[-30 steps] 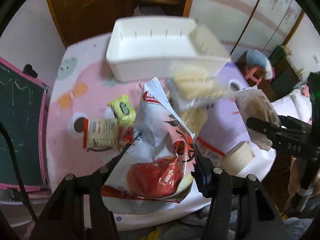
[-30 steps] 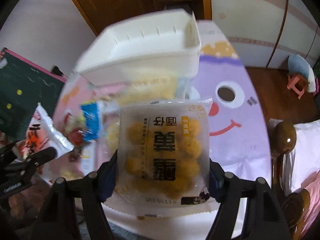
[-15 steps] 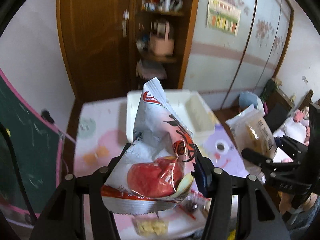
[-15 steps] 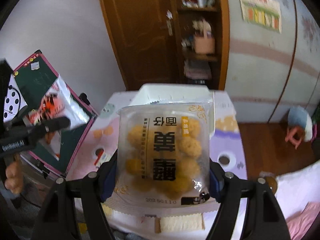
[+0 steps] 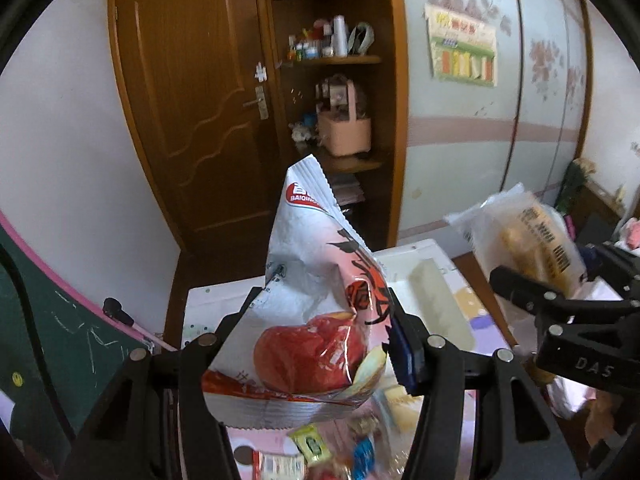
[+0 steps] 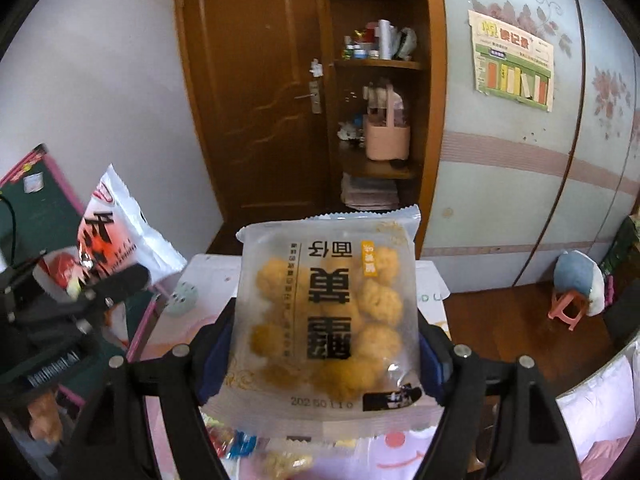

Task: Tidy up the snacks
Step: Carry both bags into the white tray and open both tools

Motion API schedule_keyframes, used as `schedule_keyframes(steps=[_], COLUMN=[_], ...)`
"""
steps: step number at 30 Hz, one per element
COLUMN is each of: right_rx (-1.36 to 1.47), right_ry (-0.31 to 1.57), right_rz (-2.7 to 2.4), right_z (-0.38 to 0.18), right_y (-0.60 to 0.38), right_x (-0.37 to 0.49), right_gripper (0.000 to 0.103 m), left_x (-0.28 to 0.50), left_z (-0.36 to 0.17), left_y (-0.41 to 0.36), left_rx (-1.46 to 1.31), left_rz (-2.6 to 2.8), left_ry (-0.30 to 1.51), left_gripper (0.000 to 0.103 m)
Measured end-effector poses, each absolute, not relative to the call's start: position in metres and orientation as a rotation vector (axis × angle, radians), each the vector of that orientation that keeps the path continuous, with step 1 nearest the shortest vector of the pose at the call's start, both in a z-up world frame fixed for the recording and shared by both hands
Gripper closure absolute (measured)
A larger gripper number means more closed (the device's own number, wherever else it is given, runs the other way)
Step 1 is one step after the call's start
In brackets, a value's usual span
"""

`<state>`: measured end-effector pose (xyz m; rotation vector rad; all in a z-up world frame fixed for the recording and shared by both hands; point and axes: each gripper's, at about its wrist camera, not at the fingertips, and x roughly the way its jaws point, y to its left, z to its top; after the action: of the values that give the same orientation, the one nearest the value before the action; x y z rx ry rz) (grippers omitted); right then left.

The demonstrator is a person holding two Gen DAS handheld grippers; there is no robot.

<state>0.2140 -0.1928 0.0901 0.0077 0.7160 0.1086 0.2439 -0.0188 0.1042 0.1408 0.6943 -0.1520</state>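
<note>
My left gripper (image 5: 324,312) is shut on a white chip bag with a red picture (image 5: 316,292), held upright in the air. My right gripper (image 6: 324,320) holds a clear pack of yellow puffed balls (image 6: 332,304) between its pads, with the jaws opening slightly. Both are raised well above the pink table (image 5: 208,300). A white tray (image 5: 424,276) lies on the table behind the chip bag, partly hidden. The left wrist view catches the puffed-ball pack (image 5: 532,232) at the right. The right wrist view catches the chip bag (image 6: 116,232) at the left.
Small snack packets (image 5: 310,446) lie scattered on the table below the grippers. A green chalkboard with a pink frame (image 5: 40,340) stands at the left. Behind the table are a wooden door (image 5: 192,120) and shelves. A pink stool (image 6: 568,304) stands on the floor at the right.
Both grippers have risen and tilted up with their packs. The table and tray have dropped low in both views, and the door and shelves now fill them.
</note>
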Motion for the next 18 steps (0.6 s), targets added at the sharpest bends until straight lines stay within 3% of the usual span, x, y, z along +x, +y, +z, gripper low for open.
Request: schedule_keyframes(steps=[10,15,18], right_rx=[0.009,0.060,0.132], right_ry=[0.846,0.968,0.967], right_rz=[0.037,0.021,0.036], right_z=[0.014,-0.030,-0.039], right_y=[-0.191,-0.200,-0.210], right_x=[0.307,0.337,0.337], right_gripper=[0.022,0.020,0.020], left_x=[0.352,0.371,0.373], left_z=[0.001,-0.031,-0.042], left_y=[-0.041,-0.033,-0.030], left_rx=[0.171,0.153,0.118], left_rz=[-0.091,-0.083,-0.108], left_ry=[0.891,0.961,0.977], left_gripper=[0.044,0.014,0.014])
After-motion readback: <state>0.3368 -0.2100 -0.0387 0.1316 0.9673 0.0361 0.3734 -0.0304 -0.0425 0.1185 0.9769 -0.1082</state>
